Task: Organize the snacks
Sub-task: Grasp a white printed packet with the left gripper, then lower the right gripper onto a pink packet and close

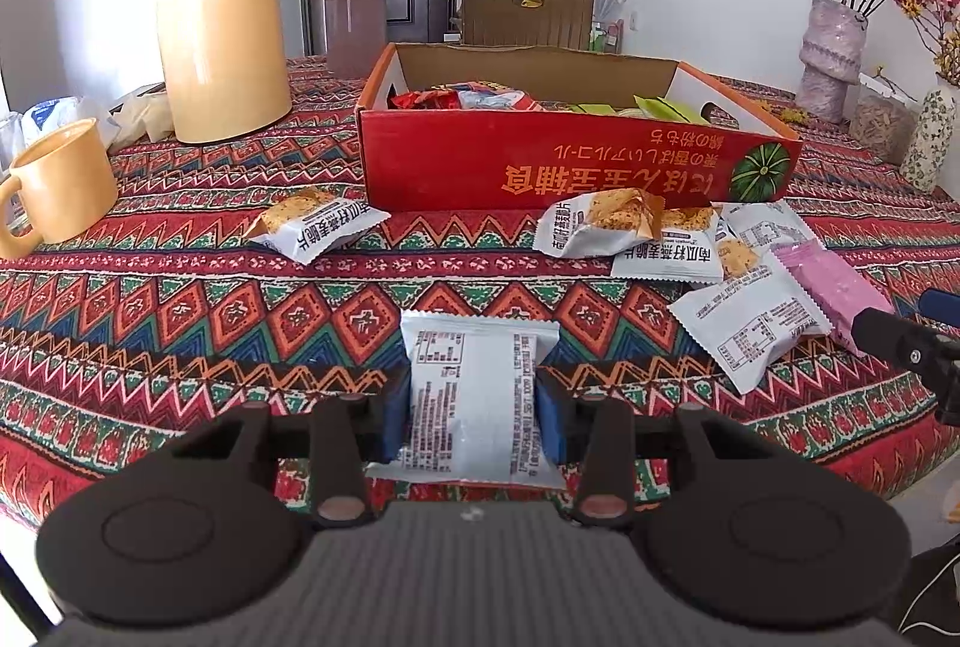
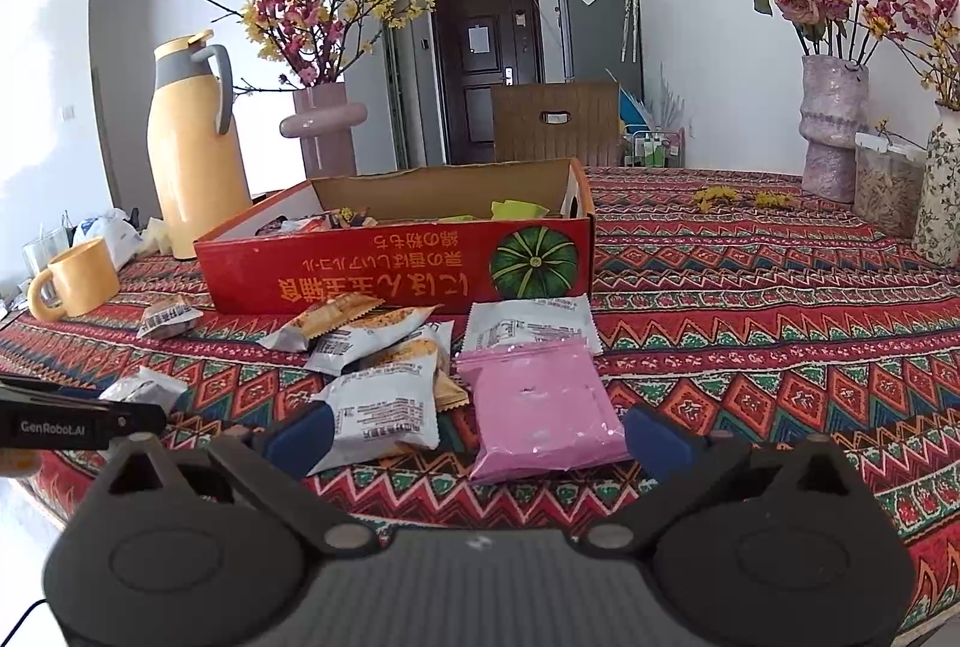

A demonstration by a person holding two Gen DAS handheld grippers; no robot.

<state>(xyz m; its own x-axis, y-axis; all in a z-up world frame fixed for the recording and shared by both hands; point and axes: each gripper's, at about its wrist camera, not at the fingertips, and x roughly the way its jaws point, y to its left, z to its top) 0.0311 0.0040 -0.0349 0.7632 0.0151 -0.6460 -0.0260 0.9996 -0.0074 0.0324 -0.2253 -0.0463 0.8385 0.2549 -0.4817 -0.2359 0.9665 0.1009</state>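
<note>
- Counter (image 2: 780, 299): red patterned cloth; red carton (image 2: 396, 266) far centre, dark door (image 2: 486, 77) behind.
- Left hand-held gripper (image 1: 474, 422): clamped on a white snack packet (image 1: 474, 389).
- Right hand-held gripper (image 2: 480, 437): wide, around a pink packet (image 2: 540, 407).

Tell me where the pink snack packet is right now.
In the right wrist view, the pink snack packet lies flat on the patterned tablecloth between the right gripper's open fingers, in front of the red box.

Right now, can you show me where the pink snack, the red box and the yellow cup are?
pink snack (image 2: 540, 407): right wrist view, middle of its wrapper.
red box (image 1: 540, 161): left wrist view, front wall with the writing.
yellow cup (image 1: 66, 179): left wrist view, its side.
</note>
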